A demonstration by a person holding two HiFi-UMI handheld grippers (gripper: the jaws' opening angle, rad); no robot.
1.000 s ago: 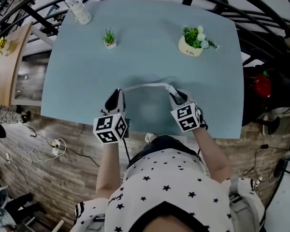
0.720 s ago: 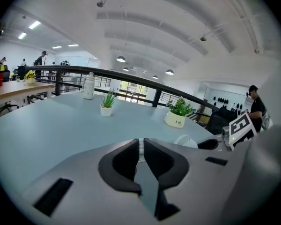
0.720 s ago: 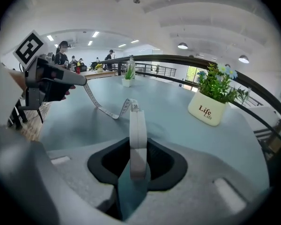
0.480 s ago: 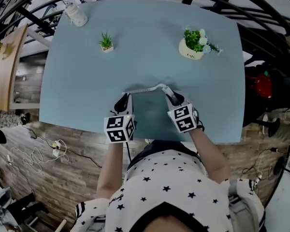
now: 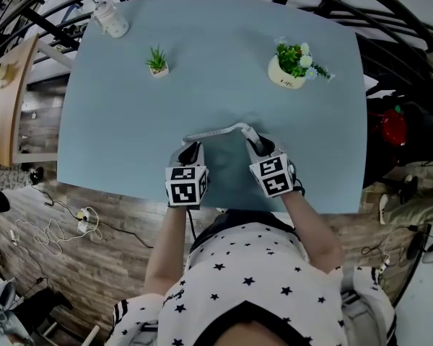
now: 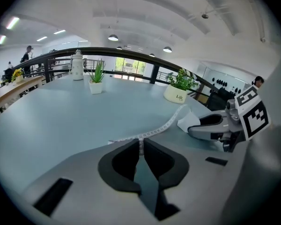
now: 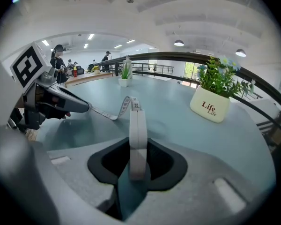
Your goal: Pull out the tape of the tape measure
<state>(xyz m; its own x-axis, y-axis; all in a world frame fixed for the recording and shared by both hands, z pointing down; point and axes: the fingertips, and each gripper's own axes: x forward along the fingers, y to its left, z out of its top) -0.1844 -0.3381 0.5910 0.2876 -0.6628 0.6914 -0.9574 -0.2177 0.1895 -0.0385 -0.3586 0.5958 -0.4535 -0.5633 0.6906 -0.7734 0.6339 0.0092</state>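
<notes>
A white round tape measure case (image 7: 138, 130) stands on edge between the jaws of my right gripper (image 7: 138, 150), which is shut on it. From the case a white tape (image 5: 216, 130) arcs left over the blue table (image 5: 130, 121) to my left gripper (image 5: 190, 144). In the left gripper view the tape (image 6: 165, 124) ends between my left gripper's (image 6: 140, 144) jaws, which pinch its tip. The right gripper (image 5: 253, 140) is a short way to the right, near the table's front edge. The pulled-out stretch sags and twists slightly.
A small green plant in a white pot (image 5: 157, 61) stands at the back left. A cream flower pot marked "Life" (image 5: 290, 66) stands at the back right. A white bottle (image 5: 110, 20) is at the far left corner. The table's front edge (image 5: 202, 202) is just behind the grippers.
My left gripper has moved right, toward the right gripper, with the tape's tip still in it, so the span of tape between them is shorter. The right gripper has barely moved.
</notes>
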